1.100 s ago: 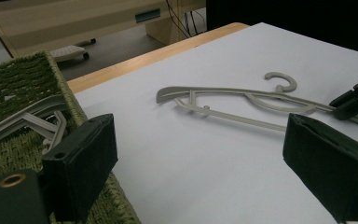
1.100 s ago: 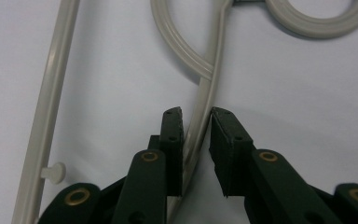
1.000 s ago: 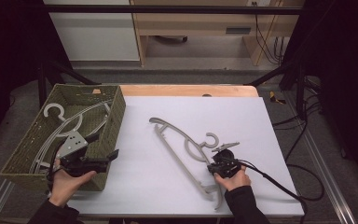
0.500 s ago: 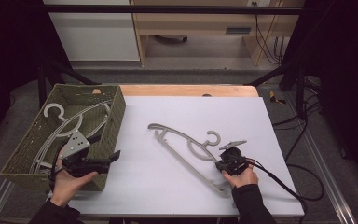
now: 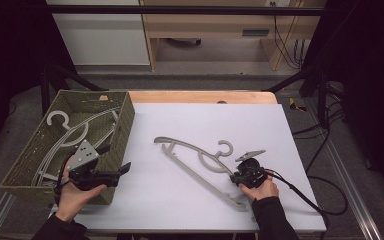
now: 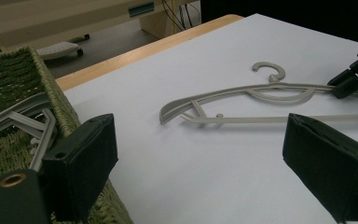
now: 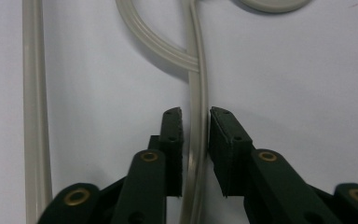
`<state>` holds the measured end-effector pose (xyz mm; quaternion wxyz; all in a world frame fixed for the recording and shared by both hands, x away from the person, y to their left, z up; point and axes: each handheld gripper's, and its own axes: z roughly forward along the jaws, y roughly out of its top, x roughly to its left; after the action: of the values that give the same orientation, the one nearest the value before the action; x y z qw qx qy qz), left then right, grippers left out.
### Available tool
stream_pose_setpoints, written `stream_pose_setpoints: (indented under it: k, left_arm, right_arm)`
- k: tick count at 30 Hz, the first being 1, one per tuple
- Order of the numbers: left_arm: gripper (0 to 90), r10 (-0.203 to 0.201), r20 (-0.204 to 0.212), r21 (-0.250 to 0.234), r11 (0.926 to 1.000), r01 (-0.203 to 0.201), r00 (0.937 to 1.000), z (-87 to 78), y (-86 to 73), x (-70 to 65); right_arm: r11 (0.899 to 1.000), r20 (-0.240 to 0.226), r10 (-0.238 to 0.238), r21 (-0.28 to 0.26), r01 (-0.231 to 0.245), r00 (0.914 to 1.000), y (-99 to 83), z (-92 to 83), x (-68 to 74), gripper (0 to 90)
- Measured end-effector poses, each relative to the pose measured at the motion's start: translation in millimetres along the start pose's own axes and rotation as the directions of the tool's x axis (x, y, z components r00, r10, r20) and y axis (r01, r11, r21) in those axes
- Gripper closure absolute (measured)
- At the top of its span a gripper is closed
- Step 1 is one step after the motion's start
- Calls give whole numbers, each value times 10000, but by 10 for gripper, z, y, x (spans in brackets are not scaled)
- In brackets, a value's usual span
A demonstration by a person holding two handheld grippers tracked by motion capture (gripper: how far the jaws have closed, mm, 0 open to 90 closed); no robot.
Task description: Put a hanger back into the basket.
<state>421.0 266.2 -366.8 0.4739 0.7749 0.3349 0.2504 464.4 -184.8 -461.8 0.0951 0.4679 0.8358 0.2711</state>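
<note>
A grey plastic hanger (image 5: pixel 195 150) lies flat on the white table top (image 5: pixel 205 120), hook pointing away from me. My right gripper (image 5: pixel 236 177) sits at its right end, jaws closed around the thin upper arm (image 7: pixel 198 93) just below the hook's curve; the gripper's midpoint (image 7: pixel 196 116) is on that bar. My left gripper (image 5: pixel 122 170) hovers open over the near right corner of the green woven basket (image 5: pixel 125 120), jaws wide apart (image 6: pixel 200 154) and holding nothing. From there the hanger (image 6: pixel 242 120) lies ahead, with the right gripper (image 6: pixel 354 77) at its far end.
Several more grey hangers (image 5: pixel 75 135) lie inside the basket, whose woven wall (image 6: pixel 65 116) stands close beside the left jaw. A black cable (image 5: pixel 305 197) trails from the right gripper across the table's right front. Behind the table stand wooden furniture and a white cabinet.
The right gripper has moved right and toward me, dragging and swinging the hanger so its far end shifted nearer. The left gripper has barely moved.
</note>
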Motion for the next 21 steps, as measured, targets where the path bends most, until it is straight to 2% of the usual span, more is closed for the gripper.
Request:
stream_pose_setpoints:
  k: [1,2,6,7,8,9,10,11,12,13,14,15,16,17,18,19,20,21]
  left_arm:
    - [98,-12,0,-22,10000,12,10000,0,1,-2]
    - [98,-12,2,-26,10000,12,10000,0,2,-5]
    - [98,34,54,33,10000,-34,10000,14,5,-25]
    - [98,74,77,88,9999,-74,9999,19,5,-29]
    - [98,73,83,90,9999,-74,9999,24,4,-35]
    - [98,79,91,94,9999,-80,9999,27,4,-39]
    - [98,90,107,99,9999,-91,9999,29,6,-42]
    - [97,98,108,102,9999,-99,9999,29,8,-43]
    - [98,118,110,98,9999,-119,9999,28,11,-42]
    - [98,92,122,88,9999,-93,9999,27,13,-46]
    - [98,116,117,92,9999,-117,9999,26,17,-48]
    - [98,119,118,86,9999,-120,9999,27,21,-52]
    - [98,169,115,95,9998,-170,9998,28,25,-55]
    - [97,165,134,112,9998,-167,9998,30,29,-63]
    - [97,181,140,106,9998,-182,9997,34,34,-71]
    - [98,218,137,111,9997,-220,9997,37,39,-77]
    - [98,230,163,123,9997,-232,9996,42,42,-84]
    - [98,257,182,127,9996,-260,9995,47,45,-91]
  right_arm:
    - [10000,34,-27,42,27,10000,-3,1,9,773]
    - [9996,219,-267,95,265,9994,-7,0,-3,796]
    - [9997,267,88,219,-94,9996,11,2,10,817]
    - [9977,283,-678,101,675,9973,3,18,-48,820]
    - [9987,224,-464,229,458,9987,14,9,-39,821]
    - [9971,195,-757,126,754,9969,12,18,-69,822]
    - [9996,134,-227,168,225,9997,24,12,-39,822]
    - [9968,26,-802,66,802,9968,13,12,-84,823]
    - [9968,-103,-804,-48,803,9967,14,5,-96,823]
    - [9994,-222,-327,-99,325,9992,31,-14,-63,823]
    - [9997,-442,-122,-199,113,9989,46,-44,-54,824]
    - [9969,-384,-698,-403,682,9968,46,-62,-86,824]
    - [9985,-388,-425,-365,411,9983,65,-99,-54,824]
    - [9939,-386,-975,-552,953,9945,64,-115,-86,824]
    - [9936,-454,-985,-594,958,9941,71,-134,-83,825]
    - [9957,-564,-713,-634,677,9959,78,-156,-52,825]
    - [9926,-582,-950,-819,901,9938,80,-162,-63,825]
    - [9923,-621,-968,-836,915,9934,83,-179,-55,825]
